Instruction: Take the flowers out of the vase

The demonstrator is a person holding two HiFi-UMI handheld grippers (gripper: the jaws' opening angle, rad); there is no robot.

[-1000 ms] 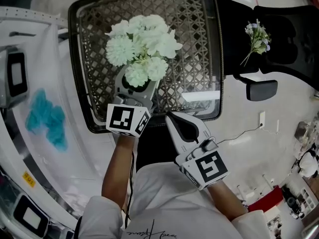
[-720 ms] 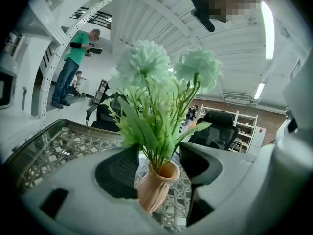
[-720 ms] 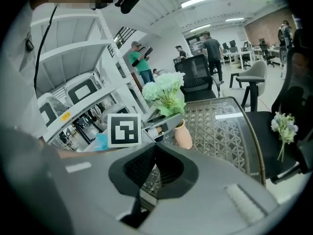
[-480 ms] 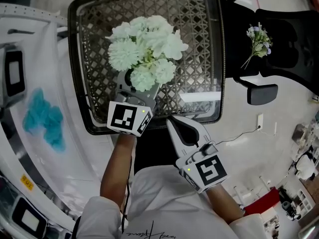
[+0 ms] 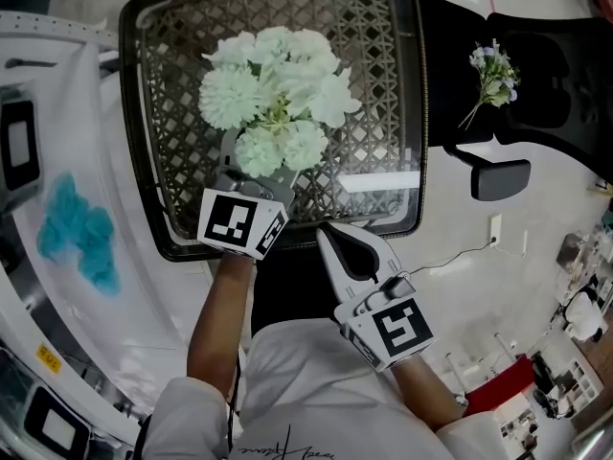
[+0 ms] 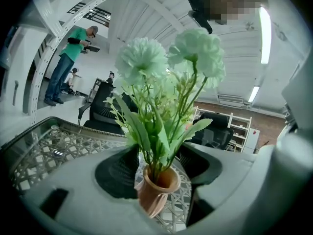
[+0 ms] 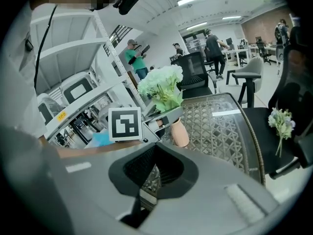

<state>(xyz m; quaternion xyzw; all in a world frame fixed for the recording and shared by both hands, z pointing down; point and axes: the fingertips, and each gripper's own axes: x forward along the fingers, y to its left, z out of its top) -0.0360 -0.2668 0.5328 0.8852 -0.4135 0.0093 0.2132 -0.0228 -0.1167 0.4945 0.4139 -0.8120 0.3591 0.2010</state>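
A bunch of pale green flowers stands in a small terracotta vase. In the head view the blooms hide the vase. My left gripper is shut on the vase, one black pad on each side of its body. It holds the vase over the near part of the glass-topped lattice table. The green stems rise out of the vase's mouth. My right gripper hangs at the table's near edge, to the right of the vase and apart from it. It is shut with nothing in it.
A small sprig of flowers lies on a black office chair to the right of the table. White racks with a blue cloth stand on the left. People stand far off in the room.
The left gripper with the vase has drifted slightly left and further over the table, and the blooms swayed with it. The right gripper has hardly moved.
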